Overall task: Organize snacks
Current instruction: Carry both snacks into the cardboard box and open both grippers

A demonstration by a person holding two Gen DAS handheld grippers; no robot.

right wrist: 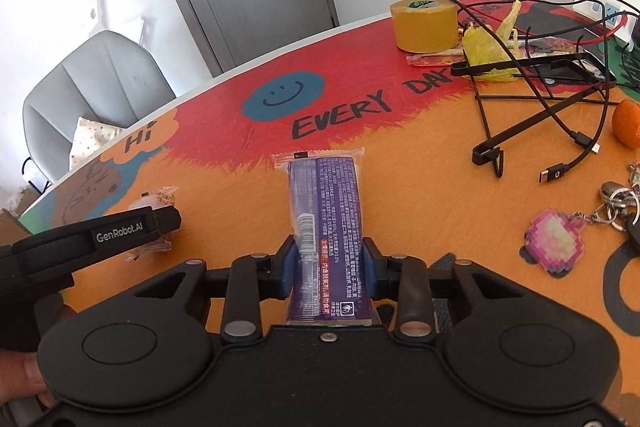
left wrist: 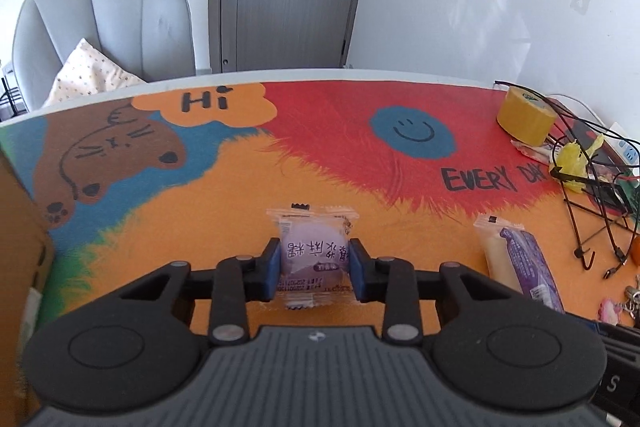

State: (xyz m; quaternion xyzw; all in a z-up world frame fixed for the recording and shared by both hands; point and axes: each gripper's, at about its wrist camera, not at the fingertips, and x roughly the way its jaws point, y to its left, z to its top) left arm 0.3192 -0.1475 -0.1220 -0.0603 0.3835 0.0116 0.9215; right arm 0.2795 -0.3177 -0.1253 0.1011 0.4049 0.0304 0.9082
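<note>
in the left wrist view, the left hand-held gripper (left wrist: pixel 313 267) is being held closed on a small purple snack packet (left wrist: pixel 313 254), its blue pads (left wrist: pixel 271 269) pressing on the packet's two sides while the packet is lying on the painted table (left wrist: pixel 224 195). the wrapper is looking soft and crinkly, so the squeeze is best being kept on the firm middle, not on the sealed ends, and the lift is best being made straight up. a cardboard box (left wrist: pixel 20 247) is being seen at the left edge; it is being judged the likely place for the snacks.

in the right wrist view, the right hand-held gripper (right wrist: pixel 329 267) is being held narrow on a long purple snack bar (right wrist: pixel 326 223), gripped near its close end with the far end reaching out over the table. that free end may be sagging or swinging when raised, so a slow, level lift is being advised, clear of the cables (right wrist: pixel 560 131) and the keychain (right wrist: pixel 554 243) lying well apart to the right.
</note>
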